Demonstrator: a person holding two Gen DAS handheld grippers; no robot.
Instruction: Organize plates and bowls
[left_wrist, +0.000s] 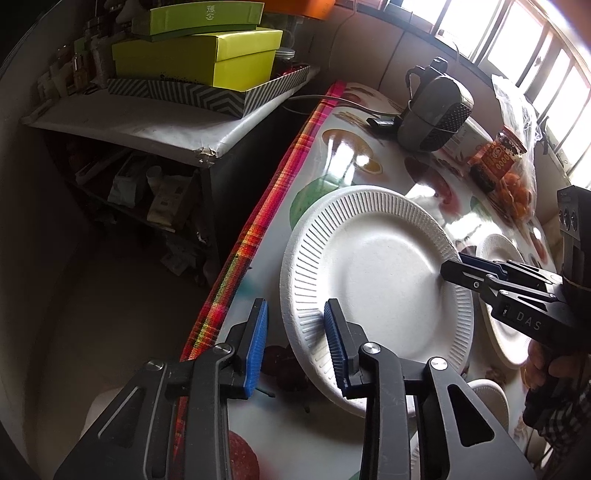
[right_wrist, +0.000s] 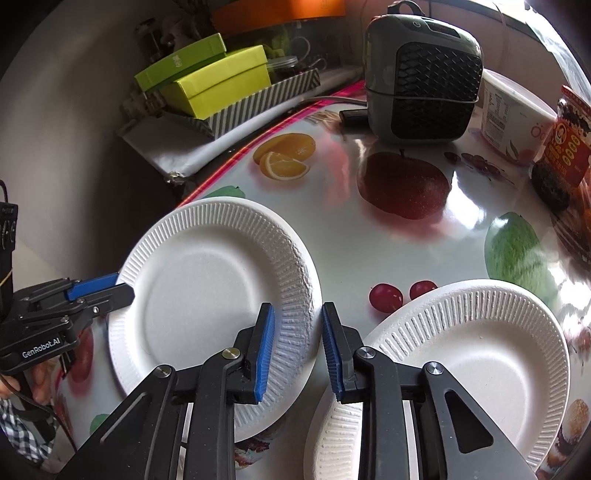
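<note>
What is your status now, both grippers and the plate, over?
Left gripper shut on paper plate, one rim. Right gripper shut on opposite rim. Second paper plate close beside, right side.

Matt ribbed paper plate (right_wrist: 207, 280) on glossy tablecloth (right_wrist: 369, 251).

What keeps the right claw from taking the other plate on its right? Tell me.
Likely nothing but its own load: the right claw is shut on the rim of the left plate. The other plate lies close beside it, bare, with nothing between. Freed, it should reach.
</note>
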